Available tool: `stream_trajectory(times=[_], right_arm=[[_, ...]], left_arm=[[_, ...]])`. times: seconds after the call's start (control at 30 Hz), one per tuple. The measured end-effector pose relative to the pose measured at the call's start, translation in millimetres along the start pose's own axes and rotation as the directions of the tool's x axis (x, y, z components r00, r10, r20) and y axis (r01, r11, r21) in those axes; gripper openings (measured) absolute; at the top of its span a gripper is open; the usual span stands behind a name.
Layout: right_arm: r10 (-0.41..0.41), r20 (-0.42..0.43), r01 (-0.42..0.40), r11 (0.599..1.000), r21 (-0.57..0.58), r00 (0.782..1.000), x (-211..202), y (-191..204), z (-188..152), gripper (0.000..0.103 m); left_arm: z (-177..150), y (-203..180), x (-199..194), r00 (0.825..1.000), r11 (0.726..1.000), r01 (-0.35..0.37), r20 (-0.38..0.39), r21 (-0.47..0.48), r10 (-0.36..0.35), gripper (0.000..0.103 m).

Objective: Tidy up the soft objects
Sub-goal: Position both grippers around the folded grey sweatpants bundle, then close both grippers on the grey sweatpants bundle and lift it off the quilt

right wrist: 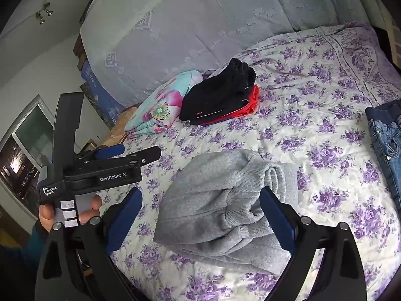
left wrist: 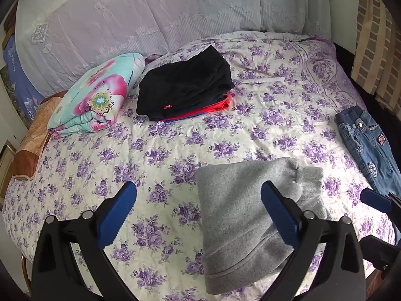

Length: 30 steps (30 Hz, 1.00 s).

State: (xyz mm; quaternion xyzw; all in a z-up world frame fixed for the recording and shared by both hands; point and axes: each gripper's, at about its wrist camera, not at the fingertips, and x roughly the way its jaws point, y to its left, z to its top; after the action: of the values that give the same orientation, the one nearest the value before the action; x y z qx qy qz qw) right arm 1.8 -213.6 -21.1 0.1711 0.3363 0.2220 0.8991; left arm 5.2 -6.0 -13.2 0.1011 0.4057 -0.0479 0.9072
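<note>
A crumpled grey fleece garment [left wrist: 233, 220] lies on the near part of the floral bedspread [left wrist: 163, 150]. My left gripper [left wrist: 200, 198] hovers open over its left edge, with the right finger in front of the cloth. My right gripper [right wrist: 200, 208] is open too and low over the same grey garment [right wrist: 208, 200], its right finger by the ribbed cuff [right wrist: 250, 190]. Further back sits a folded black garment [left wrist: 185, 85] on red clothes [left wrist: 220, 106]. Beside that stack rests a folded flowered quilt [left wrist: 97, 95]. Blue jeans [left wrist: 371, 148] lie at the right edge.
A lace-covered headboard cushion [left wrist: 125, 20] backs the bed. An orange-brown blanket [left wrist: 32, 138] lies at the left bed edge. A person's hand [right wrist: 47, 213] holds the left gripper's handle. A window [right wrist: 27, 145] and wall are to the left, with brick-pattern wall [left wrist: 376, 45] on the right.
</note>
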Motion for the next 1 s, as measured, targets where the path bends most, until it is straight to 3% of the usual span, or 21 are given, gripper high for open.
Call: stream_trajectory(times=[0.53, 0.63, 0.83, 1.0], right_arm=[[0.013, -0.032, -0.012, 1.000, 0.018, 0.999, 6.5, -15.3, -2.7, 0.095], [0.038, -0.057, -0.035, 0.998, 0.057, 0.998, 9.9, -30.0, -7.9, 0.095], [0.043, -0.099, -0.018, 0.969, 0.245, 0.994, 19.3, -84.4, -28.3, 0.098], [0.116, -0.132, -0.062, 0.933, 0.354, 0.984, 43.5, -110.7, -45.3, 0.099]], left_arm=[[-4.6, 2.2, 9.9, 0.999, 1.000, 0.009, -0.037, -0.003, -0.009, 0.097], [-16.6, 9.3, 18.0, 0.997, 0.999, 0.045, -0.066, -0.007, -0.045, 0.097], [-62.3, 37.1, 50.7, 0.968, 0.981, 0.160, -0.175, -0.113, -0.178, 0.097], [-87.0, 38.3, 67.1, 0.933, 0.946, 0.275, -0.189, -0.172, -0.305, 0.097]])
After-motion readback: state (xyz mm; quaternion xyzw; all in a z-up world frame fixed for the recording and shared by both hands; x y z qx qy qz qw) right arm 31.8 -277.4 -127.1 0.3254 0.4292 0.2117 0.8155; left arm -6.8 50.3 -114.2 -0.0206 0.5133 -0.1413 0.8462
